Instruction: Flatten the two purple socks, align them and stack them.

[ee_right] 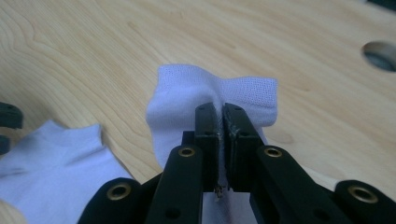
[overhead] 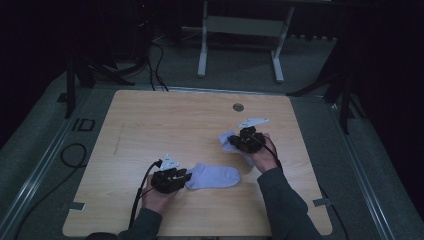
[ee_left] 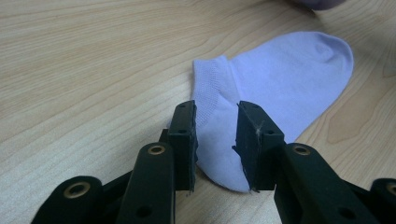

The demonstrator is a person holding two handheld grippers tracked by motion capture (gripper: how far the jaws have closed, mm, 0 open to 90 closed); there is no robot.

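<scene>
Jaws on my right gripper (ee_right: 221, 122) are pinched tight on the second sock (ee_right: 187, 95), its ribbed cuff bunching up on either side of them, toward the far right of the wooden table (overhead: 165, 120). On my left gripper (ee_left: 215, 135) the jaws stand narrowly apart, straddling the heel end of the pale lilac sock (ee_left: 289, 79), which lies flat near the table's front edge, toe pointing away. In the high view the two socks lie apart, each by its own gripper.
</scene>
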